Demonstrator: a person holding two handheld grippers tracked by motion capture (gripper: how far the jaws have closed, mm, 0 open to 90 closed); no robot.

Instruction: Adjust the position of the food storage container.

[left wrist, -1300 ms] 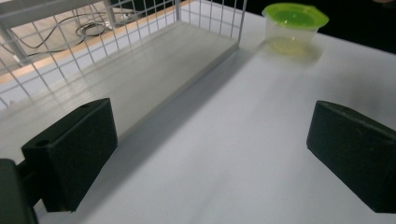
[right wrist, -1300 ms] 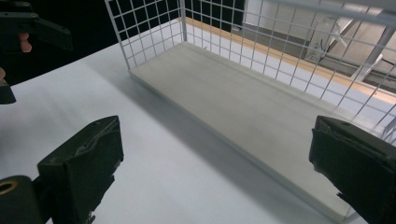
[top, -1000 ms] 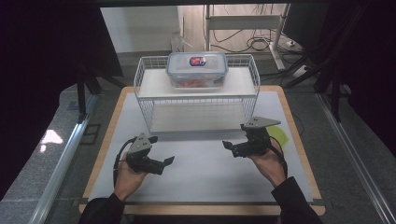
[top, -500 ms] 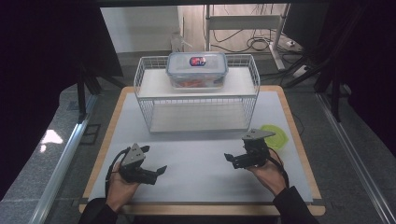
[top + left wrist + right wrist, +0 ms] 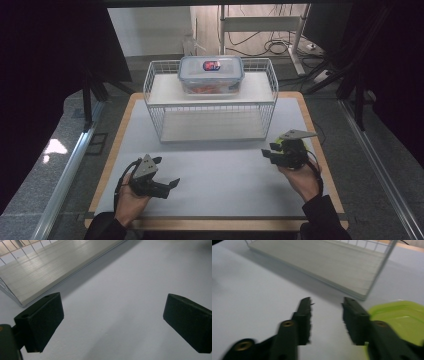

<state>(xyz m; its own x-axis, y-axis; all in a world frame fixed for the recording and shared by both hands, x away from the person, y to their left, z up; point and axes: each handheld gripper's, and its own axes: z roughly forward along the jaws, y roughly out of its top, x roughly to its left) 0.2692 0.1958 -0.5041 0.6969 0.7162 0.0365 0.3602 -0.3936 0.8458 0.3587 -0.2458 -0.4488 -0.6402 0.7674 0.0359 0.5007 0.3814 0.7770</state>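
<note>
Green lid [image 5: 402, 320] lies on the white mat [image 5: 225, 175] just beside your right gripper [image 5: 325, 315], its jaws parted and empty, left gripper [image 5: 112, 317] spread wide and idle, so swing right, straddle the rim squarely, then close gently.

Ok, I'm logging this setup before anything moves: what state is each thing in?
left gripper: open wide, empty, low over the mat.
right gripper: jaws part open, empty.
clear container: lid on, upright on the rack's top shelf.
wire rack: upright, lower shelf bare.
green lid: flat on the mat beside the right gripper.
</note>
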